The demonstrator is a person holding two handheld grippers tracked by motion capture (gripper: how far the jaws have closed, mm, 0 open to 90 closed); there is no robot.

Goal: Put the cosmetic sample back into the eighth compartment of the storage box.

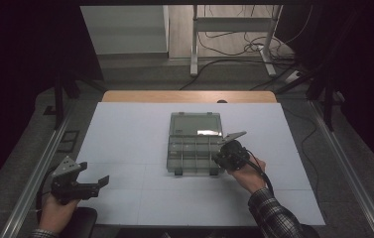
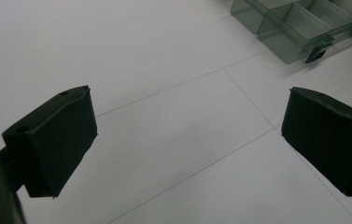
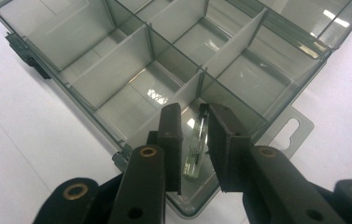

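A clear grey compartment box (image 1: pixel 195 153) lies open in the middle of the white table, its lid (image 1: pixel 196 124) folded back. My right gripper (image 1: pixel 222 157) hovers over the box's near right corner. In the right gripper view its jaws stand narrowly apart around a small clear divider strip (image 3: pixel 197 144), which stands on edge in the corner compartment and leans against the right finger (image 3: pixel 222 140). A thin gap shows on the strip's left side. My left gripper (image 1: pixel 95 182) is held low near the table's left front, wide open and empty, with the box (image 2: pixel 299 28) far ahead of it.
White dividers (image 3: pixel 236 44) split the box (image 3: pixel 117 70) into several empty compartments, and a hang tab (image 3: pixel 295 128) sticks out of its side. The white mat (image 1: pixel 125 139) covers the table. A desk frame and cables (image 1: pixel 234 44) stand beyond the far edge.
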